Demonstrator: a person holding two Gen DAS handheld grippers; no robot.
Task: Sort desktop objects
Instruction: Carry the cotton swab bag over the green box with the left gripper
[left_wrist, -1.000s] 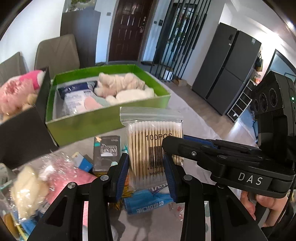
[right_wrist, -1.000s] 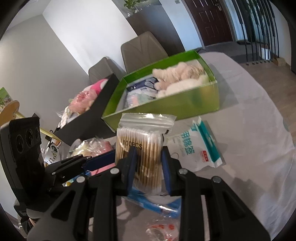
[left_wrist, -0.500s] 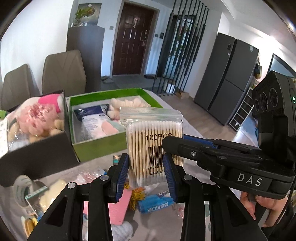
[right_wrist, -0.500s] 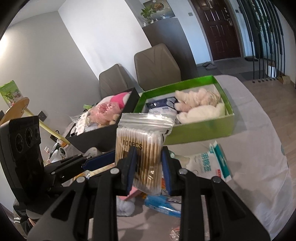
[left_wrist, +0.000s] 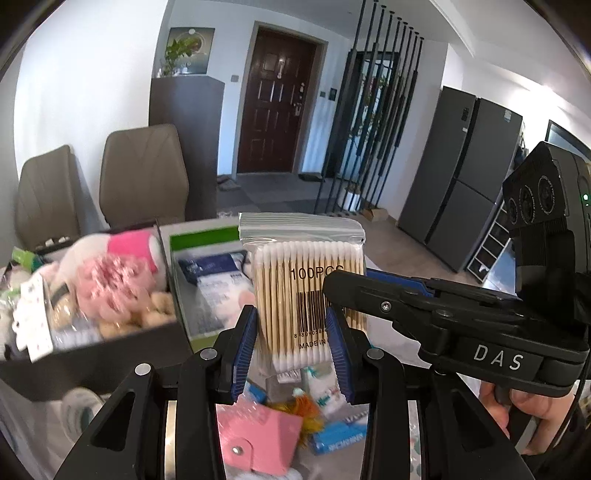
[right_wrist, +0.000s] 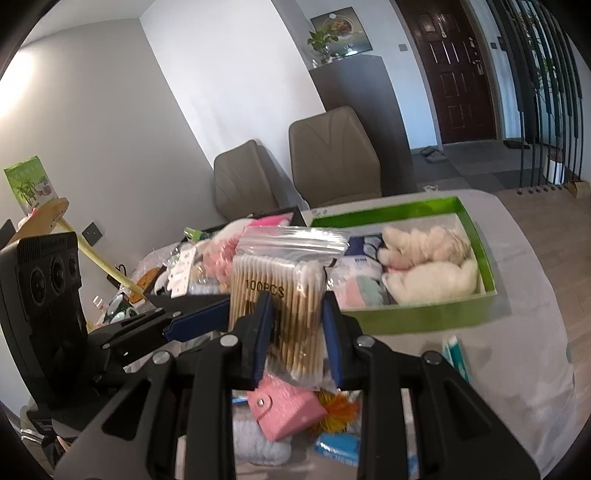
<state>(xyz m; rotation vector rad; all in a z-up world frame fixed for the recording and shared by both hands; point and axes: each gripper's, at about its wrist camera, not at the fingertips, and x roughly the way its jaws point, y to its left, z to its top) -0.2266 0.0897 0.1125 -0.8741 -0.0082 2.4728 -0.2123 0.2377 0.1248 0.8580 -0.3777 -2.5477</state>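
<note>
A clear zip bag of cotton swabs (left_wrist: 295, 288) marked 100PCS is held upright above the table, and it also shows in the right wrist view (right_wrist: 275, 291). My left gripper (left_wrist: 291, 343) is shut on its lower part. My right gripper (right_wrist: 297, 332) is shut on the same bag from the other side. The green box (right_wrist: 417, 317) with white plush toys lies behind it to the right. A black box (left_wrist: 92, 354) with a pink plush toy (left_wrist: 114, 273) stands to its left.
Below the grippers lie a pink snap pouch (right_wrist: 284, 406), an orange item (right_wrist: 336, 411) and blue packets (left_wrist: 338, 435). A tape roll (left_wrist: 79, 406) lies at the left. Two brown chairs (right_wrist: 332, 158) stand behind the table (right_wrist: 532, 295).
Both grippers have risen with the swab bag and tilted up. The boxes and table clutter now sit lower in view, and more of the room shows behind.
</note>
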